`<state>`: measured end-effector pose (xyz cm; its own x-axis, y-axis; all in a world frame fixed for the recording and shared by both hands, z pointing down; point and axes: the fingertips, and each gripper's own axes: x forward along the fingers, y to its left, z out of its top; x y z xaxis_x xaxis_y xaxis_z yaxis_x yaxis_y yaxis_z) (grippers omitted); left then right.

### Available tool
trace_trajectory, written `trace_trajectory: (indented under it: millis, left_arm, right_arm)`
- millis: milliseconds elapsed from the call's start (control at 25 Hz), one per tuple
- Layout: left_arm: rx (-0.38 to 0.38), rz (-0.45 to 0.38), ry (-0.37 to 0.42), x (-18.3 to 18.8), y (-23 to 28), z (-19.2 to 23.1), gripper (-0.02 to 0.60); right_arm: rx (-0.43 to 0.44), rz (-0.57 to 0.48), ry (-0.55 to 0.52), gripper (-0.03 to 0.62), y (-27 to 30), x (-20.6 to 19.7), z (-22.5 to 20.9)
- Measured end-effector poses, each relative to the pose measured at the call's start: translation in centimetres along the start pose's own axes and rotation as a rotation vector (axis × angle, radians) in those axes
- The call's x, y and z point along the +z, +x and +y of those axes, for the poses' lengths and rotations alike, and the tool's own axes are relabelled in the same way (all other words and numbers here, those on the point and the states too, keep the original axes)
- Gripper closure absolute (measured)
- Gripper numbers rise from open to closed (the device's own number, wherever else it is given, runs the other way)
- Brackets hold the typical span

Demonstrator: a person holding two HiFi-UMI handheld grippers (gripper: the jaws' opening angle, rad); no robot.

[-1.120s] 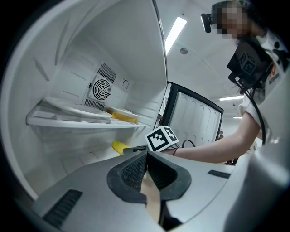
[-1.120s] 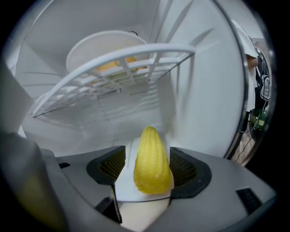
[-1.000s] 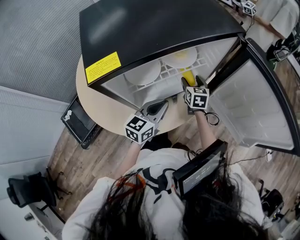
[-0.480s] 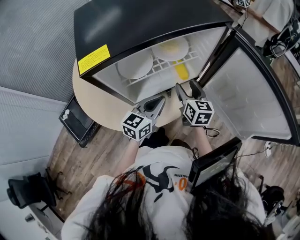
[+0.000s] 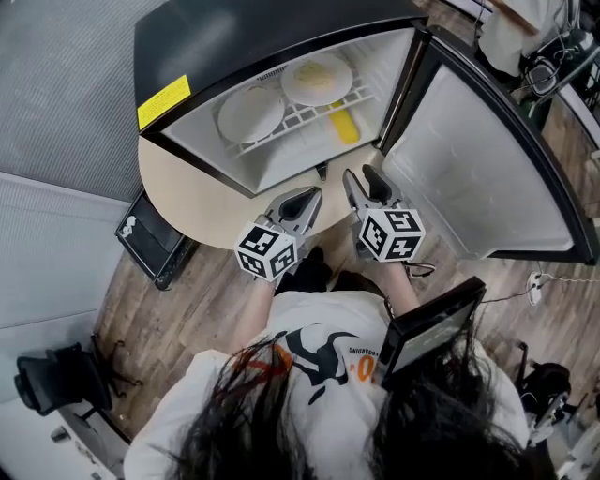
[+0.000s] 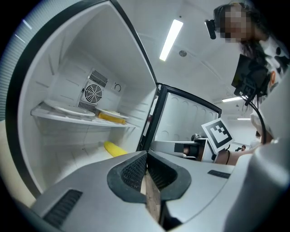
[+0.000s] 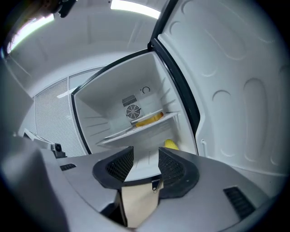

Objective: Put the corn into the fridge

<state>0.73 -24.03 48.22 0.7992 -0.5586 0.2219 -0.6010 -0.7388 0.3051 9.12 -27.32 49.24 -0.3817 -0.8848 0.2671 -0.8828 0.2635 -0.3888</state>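
Note:
The yellow corn lies on the floor of the open fridge, under the wire shelf; it also shows in the left gripper view and the right gripper view. Both grippers hang outside the fridge, in front of its opening. My right gripper has just been closing; its jaws stand partly apart with nothing between them. My left gripper is shut and empty, its pads meeting.
Two plates rest on the shelf; the farther one carries something yellow. The fridge door stands wide open at the right. The fridge sits on a round table. A black device lies on the floor.
My right gripper has drawn back out of the fridge toward the person, leaving the corn inside, and its jaws are narrower. The left gripper has pulled back a little too.

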Motion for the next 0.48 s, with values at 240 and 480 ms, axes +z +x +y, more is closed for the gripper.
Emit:
trace_trajectory:
  millis: [240, 480]
  left_arm:
    - [0.046, 0.001, -0.03, -2.1, -0.7, -2.5, 0.571]
    - [0.103, 0.01, -0.061, -4.4, -2.4, -4.7, 0.57]
  right_arm:
    - [0.074, 0.029, 0.006, 0.422, -3.3, -0.8, 1.0]
    - [0.151, 0.079, 0.032, 0.454, -5.4, -2.8, 2.4]
